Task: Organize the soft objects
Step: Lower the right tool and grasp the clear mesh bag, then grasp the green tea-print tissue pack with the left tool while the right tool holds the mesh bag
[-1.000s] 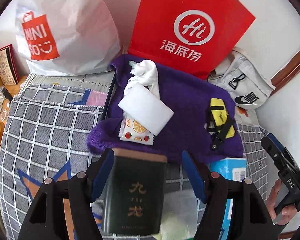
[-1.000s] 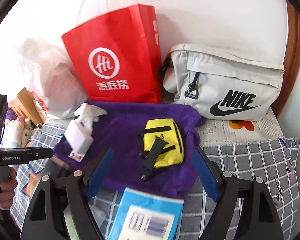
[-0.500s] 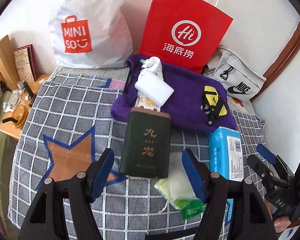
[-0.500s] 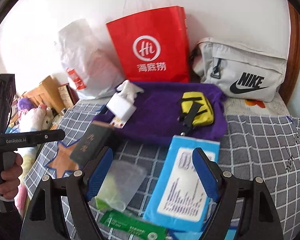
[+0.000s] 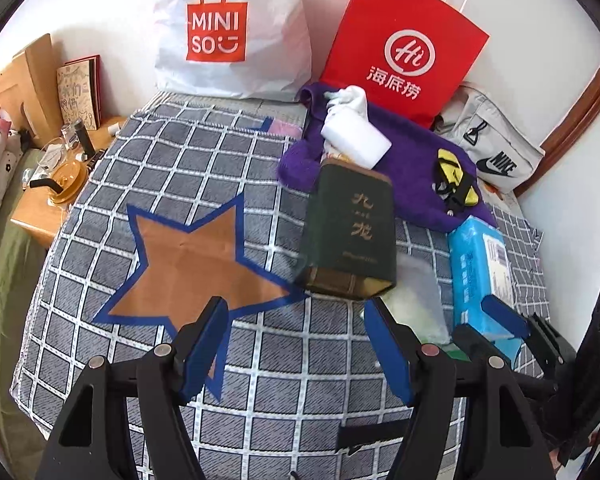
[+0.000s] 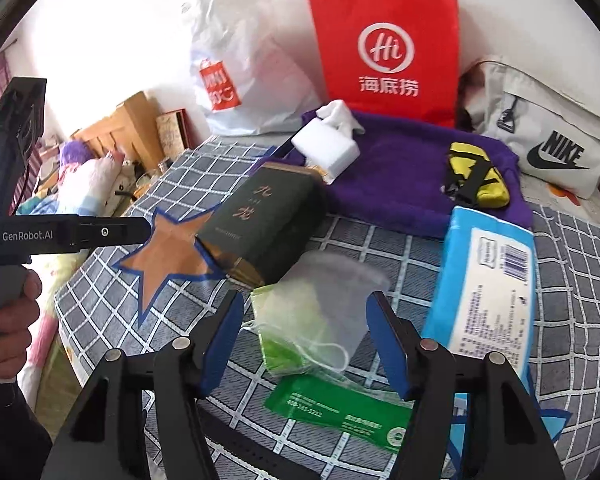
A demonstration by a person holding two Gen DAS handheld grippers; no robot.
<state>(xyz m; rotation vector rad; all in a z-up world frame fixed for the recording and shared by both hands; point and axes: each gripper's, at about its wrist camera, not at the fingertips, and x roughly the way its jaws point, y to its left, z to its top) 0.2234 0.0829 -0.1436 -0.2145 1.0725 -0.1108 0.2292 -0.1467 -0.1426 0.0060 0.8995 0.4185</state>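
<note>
Judging by the mess around the dark box (image 6: 260, 222), barely started: tissue pack (image 6: 488, 288), mask bag (image 6: 320, 312) unsorted beside it, left gripper (image 5: 296, 344) open and empty, right gripper (image 6: 304, 340) closing around the bag, not touching.

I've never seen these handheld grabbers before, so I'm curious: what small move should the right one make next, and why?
Probably ease the right gripper a little further down over the clear bag of green-edged masks, then finish closing. Its jaws are closing, with the bag lying between the blue pads but not yet pinched. The left gripper hangs open over the checked blanket, holding nothing.
</note>
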